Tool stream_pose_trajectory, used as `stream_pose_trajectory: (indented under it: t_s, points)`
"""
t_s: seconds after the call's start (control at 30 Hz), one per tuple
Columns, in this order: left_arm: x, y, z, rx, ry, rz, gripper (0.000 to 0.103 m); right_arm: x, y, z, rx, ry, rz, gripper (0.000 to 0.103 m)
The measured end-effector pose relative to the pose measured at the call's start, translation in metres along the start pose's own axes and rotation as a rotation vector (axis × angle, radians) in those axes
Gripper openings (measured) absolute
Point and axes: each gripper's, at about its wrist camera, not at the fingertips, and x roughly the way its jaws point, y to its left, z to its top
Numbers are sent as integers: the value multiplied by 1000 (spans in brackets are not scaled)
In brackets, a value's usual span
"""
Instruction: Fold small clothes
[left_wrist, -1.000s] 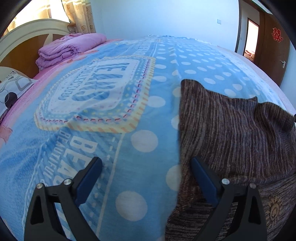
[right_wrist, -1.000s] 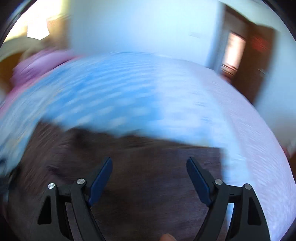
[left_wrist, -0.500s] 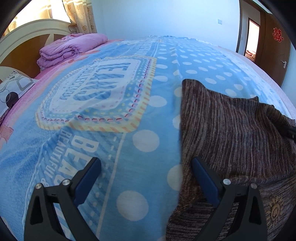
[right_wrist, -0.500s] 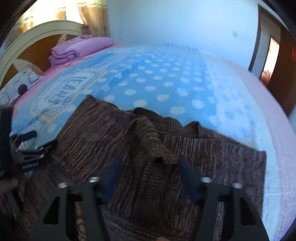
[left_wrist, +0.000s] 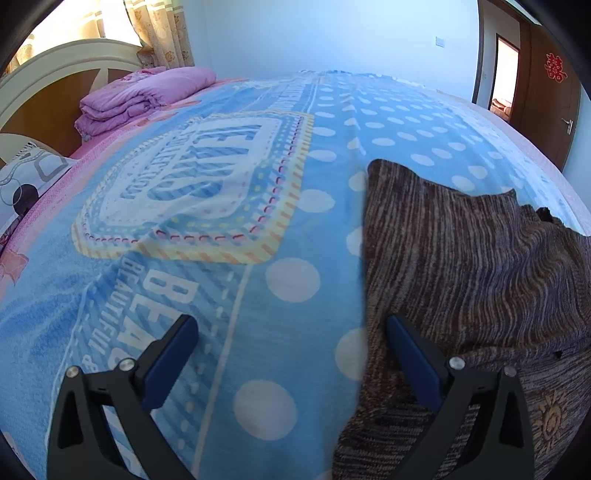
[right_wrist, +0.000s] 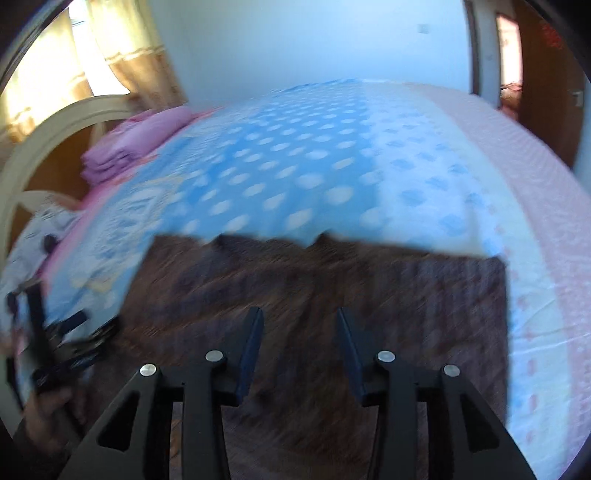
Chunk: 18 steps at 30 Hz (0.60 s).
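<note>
Left gripper (left_wrist: 291, 332) spread wide, its right finger over the near left edge of the brown knit garment (left_wrist: 461, 266), nothing pinched. Right gripper (right_wrist: 300, 325) part open above the garment's middle, jaws just reopened, nothing between them. Garment flat on the blue dotted blanket (left_wrist: 229, 229), long axis across the bed, neckline toward the far side. Beyond, a folded pink quilt (left_wrist: 147, 96).

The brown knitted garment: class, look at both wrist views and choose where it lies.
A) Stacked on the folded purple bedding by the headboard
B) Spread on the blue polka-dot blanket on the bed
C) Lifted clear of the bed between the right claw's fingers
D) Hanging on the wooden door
B: the brown knitted garment lies spread on the blue polka-dot blanket, apart from the folded purple bedding, with nothing gripped in the right claw.
</note>
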Motion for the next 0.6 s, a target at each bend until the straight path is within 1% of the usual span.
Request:
stream_pose_trajectory:
  t_s: [0.07,0.13,0.17,0.27,0.33,0.37,0.4,0.47,0.5,0.57,0.6]
  points:
    - [0,1,-2,-4,11,-4,103,6,13,-15,-33,47,32,41]
    - [-4,2,-5,-3,12,-1,103,14,19,-30,-67,98,-4,26]
    - [-5,2,-7,3,11,-4,103,16,20,-36,-79,114,-17,15]
    - [-10,2,-12,8,10,-11,103,8,22,-53,-119,121,-40,11]
    - [-11,2,-13,9,7,-12,103,-1,24,-56,-138,116,-65,11]
    - [-10,2,-13,9,8,-12,103,-6,26,-55,-150,88,-88,11]
    - [-10,2,-13,10,11,-12,103,-12,29,-50,-164,45,-90,11]
    - [-10,1,-13,11,11,-10,103,-17,33,-38,-153,-15,-51,11]
    - [-10,1,-13,11,11,-10,103,-17,36,-32,-146,-31,-27,11]
    - [-10,2,-13,10,11,-12,103,-7,45,-25,-175,-41,4,11]
    - [-9,2,-13,7,11,-14,103,2,47,-23,-180,-22,8,11]
